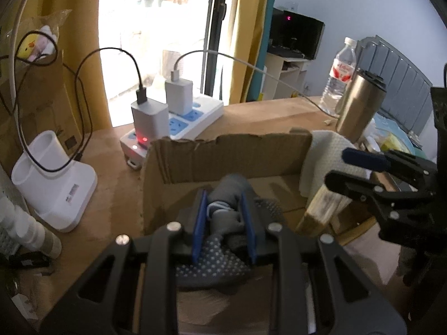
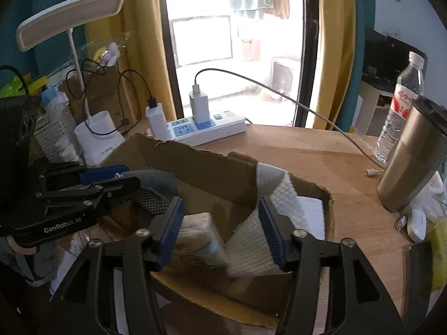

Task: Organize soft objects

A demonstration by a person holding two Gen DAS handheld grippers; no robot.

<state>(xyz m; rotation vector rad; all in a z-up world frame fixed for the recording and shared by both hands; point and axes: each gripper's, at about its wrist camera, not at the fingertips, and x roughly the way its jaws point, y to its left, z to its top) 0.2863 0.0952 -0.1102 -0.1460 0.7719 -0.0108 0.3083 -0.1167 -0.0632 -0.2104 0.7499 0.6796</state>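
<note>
At lower centre, the left gripper [image 1: 223,220] fingers clamp grey socks [image 1: 223,209] over the cardboard box [image 1: 237,150] for stowing, while the right gripper [image 2: 220,231] fingers stand apart around a tissue pack [image 2: 201,237].

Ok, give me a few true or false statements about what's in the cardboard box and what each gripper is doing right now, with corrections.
1. The left gripper holds grey socks over the cardboard box. True.
2. The right gripper is clamped shut on the metal tumbler. False: its jaws stand apart over the box, and the tumbler stands on the table outside it.
3. A white textured cloth hangs over the box's wall. True.
4. No charger is plugged into the power strip. False: two white chargers are plugged in.
5. The water bottle lies inside the box. False: it stands behind the tumbler.
</note>
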